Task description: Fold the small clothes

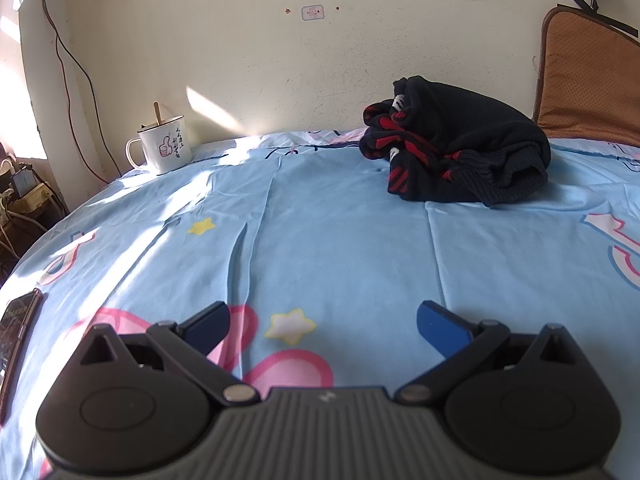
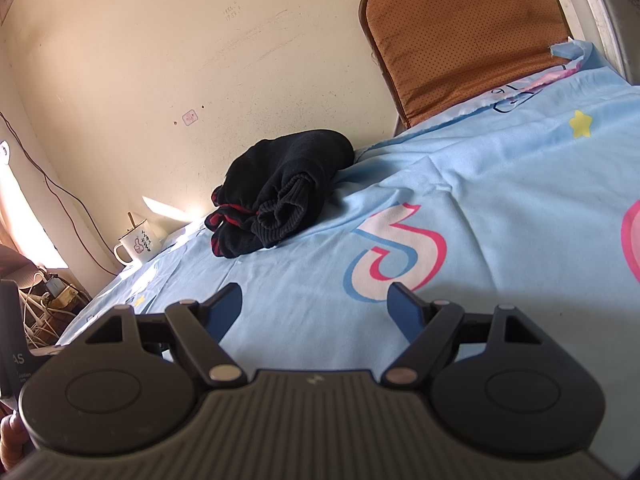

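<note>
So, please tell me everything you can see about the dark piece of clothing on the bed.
The dark garment looks like thick knit, black or very dark navy, with red and white patterning on the side facing the mug and ribbed cuffs or hems. It lies bunched in a loose heap, not folded, on the light blue sheet near the wall, beside the brown cushion. Only the sheet touches it; both tongs are open and well short of it.

**Two low views across the bed**

From the left wrist we look low and level over the bed (image 1: 320,208) toward the wall (image 1: 280,60), our fingers (image 1: 440,330) in the foreground. From the right wrist we sit equally close to the sheet, tilted and angled leftward. Both views share the dark garment (image 1: 460,152) (image 2: 276,196), the mug (image 1: 162,148) (image 2: 136,246), and the brown cushion (image 1: 592,80) (image 2: 468,36).
</note>
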The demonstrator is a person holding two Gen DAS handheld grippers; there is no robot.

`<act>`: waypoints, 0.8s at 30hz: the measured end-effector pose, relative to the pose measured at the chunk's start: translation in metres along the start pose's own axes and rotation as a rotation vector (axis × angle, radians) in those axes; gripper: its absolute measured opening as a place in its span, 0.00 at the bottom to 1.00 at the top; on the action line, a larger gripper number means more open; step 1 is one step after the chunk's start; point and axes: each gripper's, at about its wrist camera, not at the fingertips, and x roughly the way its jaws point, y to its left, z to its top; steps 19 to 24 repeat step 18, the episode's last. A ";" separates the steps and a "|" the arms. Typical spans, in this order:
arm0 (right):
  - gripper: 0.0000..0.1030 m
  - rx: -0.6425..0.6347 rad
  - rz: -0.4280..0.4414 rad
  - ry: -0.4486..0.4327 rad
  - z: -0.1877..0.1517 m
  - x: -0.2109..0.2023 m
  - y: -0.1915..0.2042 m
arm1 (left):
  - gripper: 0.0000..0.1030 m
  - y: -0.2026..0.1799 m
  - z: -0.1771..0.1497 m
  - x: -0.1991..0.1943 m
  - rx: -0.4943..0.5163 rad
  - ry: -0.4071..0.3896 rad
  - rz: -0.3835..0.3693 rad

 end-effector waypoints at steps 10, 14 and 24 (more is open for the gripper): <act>0.79 0.000 0.000 0.000 0.000 0.000 0.000 | 1.00 -0.001 0.000 -0.001 0.008 -0.006 -0.003; 0.79 0.000 0.001 0.000 0.000 0.000 0.000 | 1.00 0.000 -0.001 -0.004 0.008 -0.020 -0.022; 0.79 0.000 0.000 0.000 0.000 0.000 0.000 | 1.00 0.000 -0.001 -0.003 0.014 -0.015 -0.030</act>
